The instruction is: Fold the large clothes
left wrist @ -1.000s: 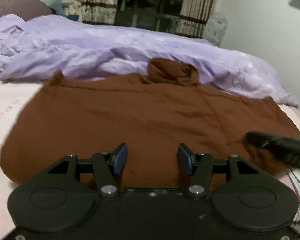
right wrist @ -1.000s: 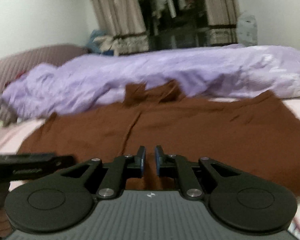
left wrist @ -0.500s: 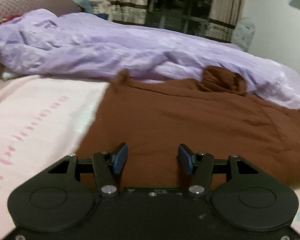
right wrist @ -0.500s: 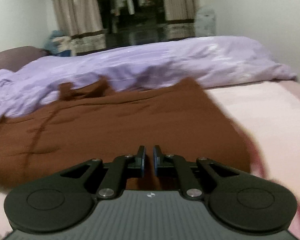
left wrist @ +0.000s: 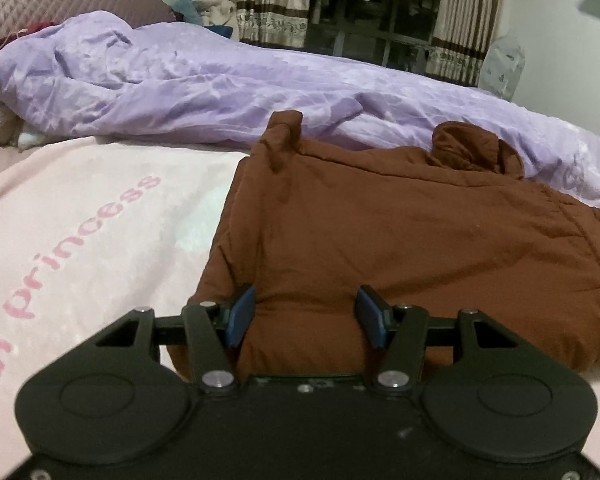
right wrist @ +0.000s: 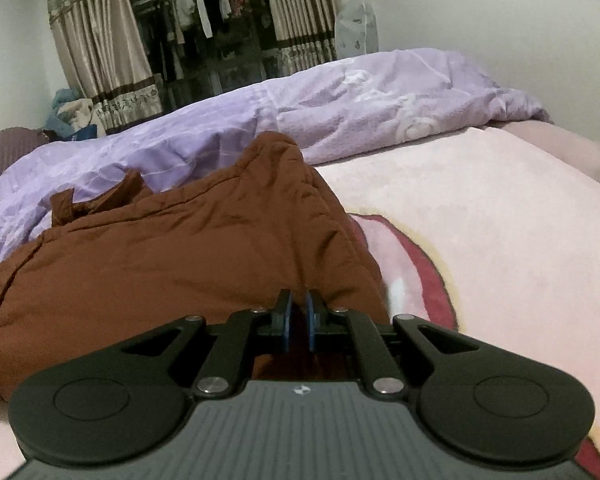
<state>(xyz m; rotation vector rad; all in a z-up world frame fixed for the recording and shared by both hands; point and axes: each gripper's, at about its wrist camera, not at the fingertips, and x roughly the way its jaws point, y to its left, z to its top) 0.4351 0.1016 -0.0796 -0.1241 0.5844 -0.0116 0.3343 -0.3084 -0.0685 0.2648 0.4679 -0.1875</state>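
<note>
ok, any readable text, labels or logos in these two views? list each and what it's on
"princess": pink letters on the pink blanket, left wrist view.
Just before it, at the picture's left edge, more pink letters are cut off: unreadable.
A small round mark on the grey body of the right tool: a symbol, no letters.
A dark scrawl at the bottom right corner of the left wrist view: too cut off to read.
Nothing readable on the brown coat or the purple duvet.

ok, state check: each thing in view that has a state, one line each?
brown jacket: laid flat on the bed, unfolded, collar toward the duvet
left gripper: open, over the jacket's near left corner, pads not pressing
right gripper: shut, at the jacket's near right edge; whether it pinches fabric is unclear
purple duvet: crumpled, bunched along the far side
curtains: drawn apart
pink blanket: spread flat
</note>
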